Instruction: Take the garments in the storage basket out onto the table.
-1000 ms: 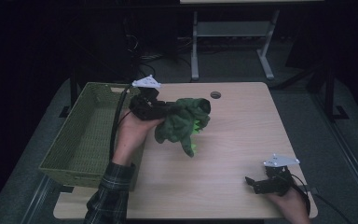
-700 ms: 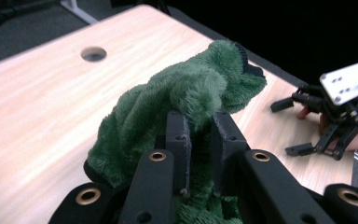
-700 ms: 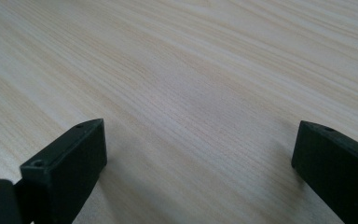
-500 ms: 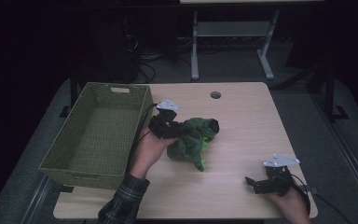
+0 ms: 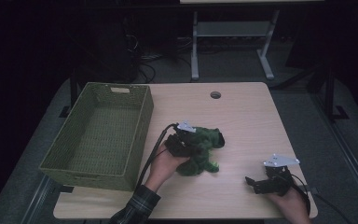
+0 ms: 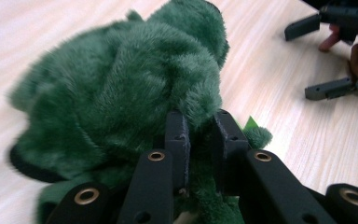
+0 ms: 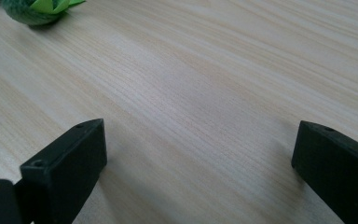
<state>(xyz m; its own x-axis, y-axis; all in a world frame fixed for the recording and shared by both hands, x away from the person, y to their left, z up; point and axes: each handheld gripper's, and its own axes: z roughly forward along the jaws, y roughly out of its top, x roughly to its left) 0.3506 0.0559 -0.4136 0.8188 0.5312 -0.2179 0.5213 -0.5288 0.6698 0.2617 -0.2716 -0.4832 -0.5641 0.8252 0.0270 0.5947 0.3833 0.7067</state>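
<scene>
Though its lower half is hidden, the green plush toy (fur bunched) sits pinched in the left gripper.

The left claw lies low at mid-bench, its forearm in a plaid sleeve rising from the bottom edge and the left hand wrapped round its body. In the left gripper view its jaws stand close together, pinched on green fur. The right claw rests near the front right corner in the right hand, jaws spread wide with nothing between them.
</scene>
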